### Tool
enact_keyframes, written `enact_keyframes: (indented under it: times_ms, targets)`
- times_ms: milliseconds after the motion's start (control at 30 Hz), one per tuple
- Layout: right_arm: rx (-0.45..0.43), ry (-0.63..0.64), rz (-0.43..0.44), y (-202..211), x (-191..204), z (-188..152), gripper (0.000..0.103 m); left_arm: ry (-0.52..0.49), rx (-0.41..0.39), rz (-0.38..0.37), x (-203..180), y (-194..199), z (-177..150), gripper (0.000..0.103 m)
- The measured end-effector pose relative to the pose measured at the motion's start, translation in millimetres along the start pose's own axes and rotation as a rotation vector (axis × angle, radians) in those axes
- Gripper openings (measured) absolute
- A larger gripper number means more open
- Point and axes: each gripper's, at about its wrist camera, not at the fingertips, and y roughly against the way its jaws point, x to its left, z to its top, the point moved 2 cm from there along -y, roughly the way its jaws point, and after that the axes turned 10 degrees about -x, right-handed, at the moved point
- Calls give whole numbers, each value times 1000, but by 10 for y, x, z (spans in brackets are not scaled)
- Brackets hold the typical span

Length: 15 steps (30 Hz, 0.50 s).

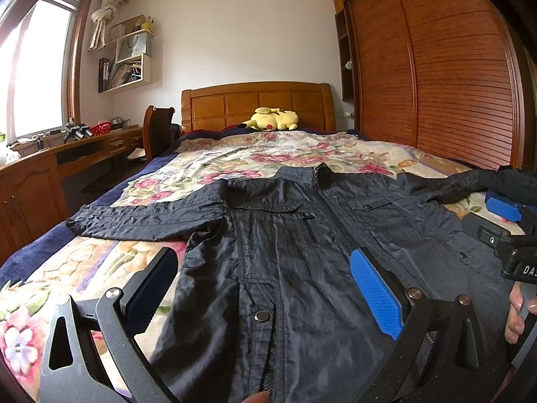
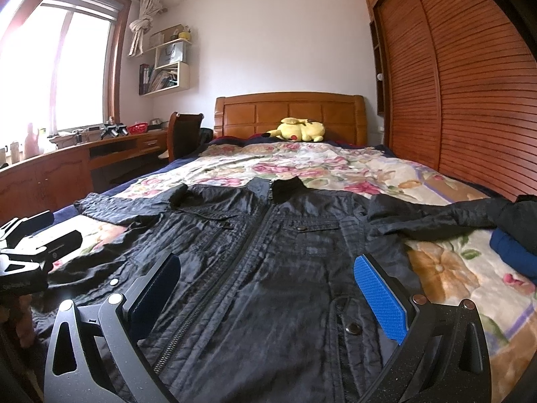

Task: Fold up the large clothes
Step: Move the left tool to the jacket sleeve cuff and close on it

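A dark zip-up jacket (image 1: pixel 288 235) lies front up on the floral bedspread (image 1: pixel 268 154), collar toward the headboard, sleeves spread to both sides. It also shows in the right wrist view (image 2: pixel 268 262). My left gripper (image 1: pixel 265 275) is open and empty, hovering over the jacket's lower left front. My right gripper (image 2: pixel 268 282) is open and empty over the lower front near the zipper. The right gripper's body shows at the right edge of the left wrist view (image 1: pixel 503 228). The left gripper's body shows at the left edge of the right wrist view (image 2: pixel 30 248).
A yellow plush toy (image 1: pixel 272 119) lies by the wooden headboard (image 1: pixel 258 104). A wooden wardrobe (image 1: pixel 436 77) runs along the right side of the bed. A desk (image 1: pixel 67 154) and chair (image 1: pixel 157 131) stand at the left under the window. A blue folded item (image 2: pixel 513 248) lies at the bed's right.
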Motion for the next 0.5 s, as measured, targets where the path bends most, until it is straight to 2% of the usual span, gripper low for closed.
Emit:
enact_keyframes:
  times_ms: [233,500]
  targets:
    - [18,-10,59,-52,94,73,103,-36,21,36,146,-21,22,103]
    - [31,15,107,-148,211,147,103,-30,42,65,388,-36,31,103]
